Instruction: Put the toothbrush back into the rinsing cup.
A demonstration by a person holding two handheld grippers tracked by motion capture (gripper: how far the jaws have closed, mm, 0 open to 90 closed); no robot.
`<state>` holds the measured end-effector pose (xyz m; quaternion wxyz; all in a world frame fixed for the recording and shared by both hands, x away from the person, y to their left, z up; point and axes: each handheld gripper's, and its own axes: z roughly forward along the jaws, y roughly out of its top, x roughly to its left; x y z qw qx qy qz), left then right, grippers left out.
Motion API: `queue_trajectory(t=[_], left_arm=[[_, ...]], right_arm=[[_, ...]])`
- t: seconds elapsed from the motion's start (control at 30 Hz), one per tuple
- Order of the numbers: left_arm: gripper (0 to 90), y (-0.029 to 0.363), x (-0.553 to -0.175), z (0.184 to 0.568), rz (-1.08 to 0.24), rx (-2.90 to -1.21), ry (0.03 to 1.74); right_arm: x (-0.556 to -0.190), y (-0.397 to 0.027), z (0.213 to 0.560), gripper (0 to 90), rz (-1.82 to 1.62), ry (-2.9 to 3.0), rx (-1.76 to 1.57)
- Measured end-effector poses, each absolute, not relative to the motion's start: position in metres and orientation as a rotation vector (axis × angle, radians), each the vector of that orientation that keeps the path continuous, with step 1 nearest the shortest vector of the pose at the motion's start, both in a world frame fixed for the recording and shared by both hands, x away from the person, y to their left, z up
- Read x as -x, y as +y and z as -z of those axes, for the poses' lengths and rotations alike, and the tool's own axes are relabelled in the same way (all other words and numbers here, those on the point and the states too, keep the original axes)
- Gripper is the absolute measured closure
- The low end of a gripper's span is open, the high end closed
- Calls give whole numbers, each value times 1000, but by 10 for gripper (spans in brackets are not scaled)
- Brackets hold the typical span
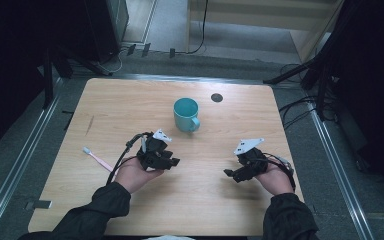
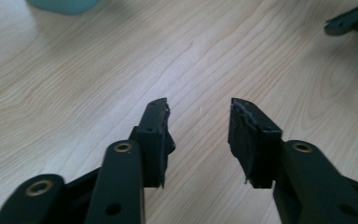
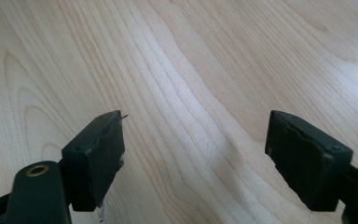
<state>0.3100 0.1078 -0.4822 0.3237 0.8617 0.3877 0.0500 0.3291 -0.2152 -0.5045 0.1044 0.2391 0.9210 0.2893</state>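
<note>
Looking from the high view, the mug (image 1: 186, 114) stands upright in the middle of the tabletop (image 1: 130, 100), slightly above the centre of the frame, with its handle turned toward the lower right. The brush (image 1: 96, 157) lies flat at the left, just beside the left claw (image 1: 172, 162) and behind its cable. Both claws are spread and pinch nothing: the left one (image 2: 199, 126) moderately, the right claw (image 3: 196, 140) wider, only bare wood between the jaws.

The brush is probably light, thin and stiff, so it may slide or roll away; I would take it across the middle of the handle. The mug looks rigid, smooth and somewhat heavier. I would pinch its wall at the rim or the handle, firmly, because a glazed surface can slip.
</note>
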Motion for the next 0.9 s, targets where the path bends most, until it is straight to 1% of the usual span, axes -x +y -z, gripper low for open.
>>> queue_trajectory(t=[0.13,0.3,0.5,0.7,0.9], left_arm=[[630,113,-312,480,-105,-2246,1039],[676,119,-315,480,-89,-2278,1053],[682,124,-315,477,-90,-2287,1034],[680,128,-318,476,-89,-2275,1064],[665,135,-321,476,-48,-2250,1093]], right_arm=[[-329,-214,504,195,-856,2715,-716],[-329,-214,504,195,-851,2724,-715],[-330,-213,502,194,-851,2722,-726],[-332,-215,500,218,-855,2738,-766],[-333,-215,499,224,-864,2731,-776]])
